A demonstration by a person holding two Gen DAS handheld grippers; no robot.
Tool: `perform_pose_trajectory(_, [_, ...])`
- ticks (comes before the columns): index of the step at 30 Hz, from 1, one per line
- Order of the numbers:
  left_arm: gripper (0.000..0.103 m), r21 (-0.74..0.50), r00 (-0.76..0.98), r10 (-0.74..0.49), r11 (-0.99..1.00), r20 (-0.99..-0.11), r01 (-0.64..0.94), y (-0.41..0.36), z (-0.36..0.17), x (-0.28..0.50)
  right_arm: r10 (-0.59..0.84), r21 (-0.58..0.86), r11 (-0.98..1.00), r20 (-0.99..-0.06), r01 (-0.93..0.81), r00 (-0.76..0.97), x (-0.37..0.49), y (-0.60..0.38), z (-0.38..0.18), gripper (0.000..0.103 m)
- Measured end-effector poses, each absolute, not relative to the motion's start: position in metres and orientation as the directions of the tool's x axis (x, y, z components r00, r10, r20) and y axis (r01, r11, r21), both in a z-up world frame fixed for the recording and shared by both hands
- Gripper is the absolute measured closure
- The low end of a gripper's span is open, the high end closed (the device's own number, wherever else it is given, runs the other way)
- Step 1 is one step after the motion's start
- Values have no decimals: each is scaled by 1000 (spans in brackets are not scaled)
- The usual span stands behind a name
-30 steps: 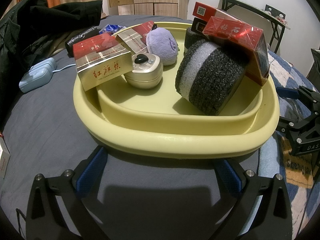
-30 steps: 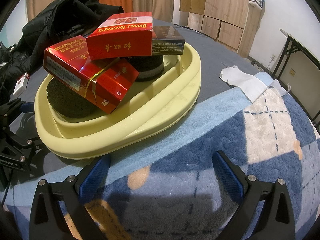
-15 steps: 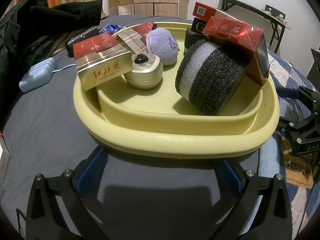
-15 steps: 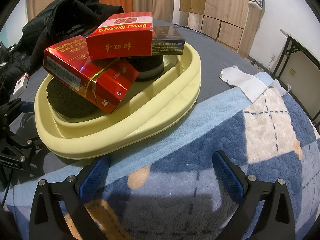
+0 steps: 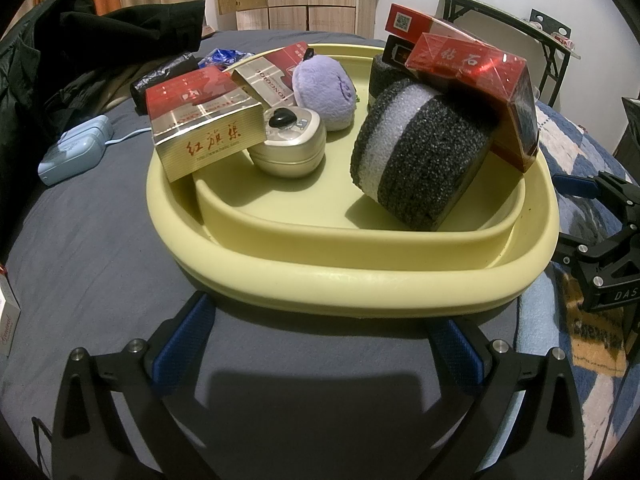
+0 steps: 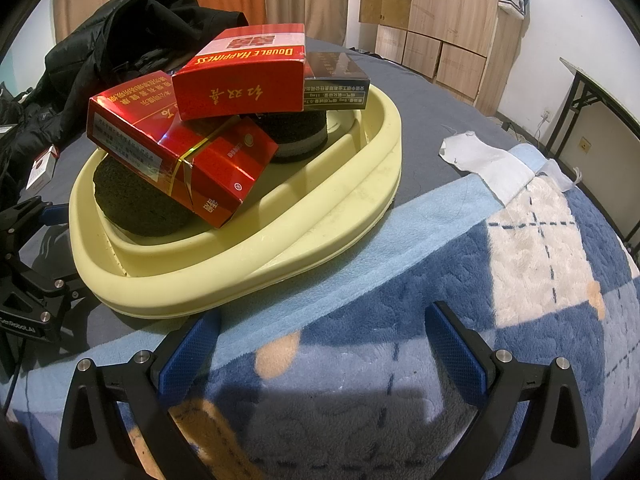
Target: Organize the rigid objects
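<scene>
Nearest the left camera, the left hand-held gripper (image 5: 320, 332) rests with its jaws spread wide and empty, just short of the yellow tray (image 5: 352, 280) on the bed (image 5: 80, 240). The right hand-held gripper (image 6: 320, 344) is likewise wide open over the blue blanket (image 6: 440, 280), beside the tray. Across the last second nothing has shifted: both grippers and every item sit as before, which suggests a pause or a finished sort. In the tray, the foam roll (image 5: 420, 156) props a red cigarette pack (image 5: 480, 84); the gold-red pack (image 5: 204, 128) perches on the rim by the round tin (image 5: 290, 148) and purple plush (image 5: 324, 92). Farther off lie black jackets (image 5: 120, 40).
</scene>
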State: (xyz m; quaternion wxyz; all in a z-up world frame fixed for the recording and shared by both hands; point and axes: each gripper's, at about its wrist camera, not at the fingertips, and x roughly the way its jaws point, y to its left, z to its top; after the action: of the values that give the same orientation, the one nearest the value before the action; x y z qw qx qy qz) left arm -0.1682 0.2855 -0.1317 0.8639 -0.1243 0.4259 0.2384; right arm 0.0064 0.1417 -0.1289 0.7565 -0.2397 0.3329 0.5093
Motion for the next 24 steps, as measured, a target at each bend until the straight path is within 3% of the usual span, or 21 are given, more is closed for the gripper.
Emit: perform_pose_trajectory(24, [0, -11, 523, 306, 855, -795, -518, 286, -132, -168, 611, -23, 366, -748, -930, 259, 7, 142, -129, 0])
